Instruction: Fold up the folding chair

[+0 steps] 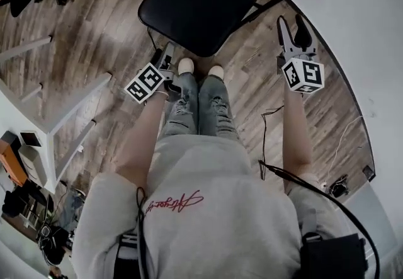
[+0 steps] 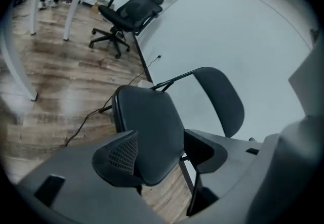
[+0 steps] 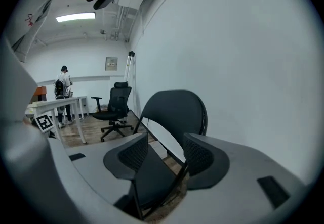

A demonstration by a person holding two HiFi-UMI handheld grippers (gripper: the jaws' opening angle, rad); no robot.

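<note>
Wood floor (image 1: 94, 32), folding chair (image 1: 195, 4) open at 12 o'clock by the wall (image 1: 365, 13). Jaws of left gripper (image 1: 165, 54) and right gripper (image 1: 291, 29) both wide, empty. Stiff steel, probably light; grab seat edge (image 1: 200, 51) and backrest (image 3: 174, 109).

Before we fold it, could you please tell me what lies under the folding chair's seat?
Wooden floor and a cable leading under; from above the seat hides the rest.
</note>
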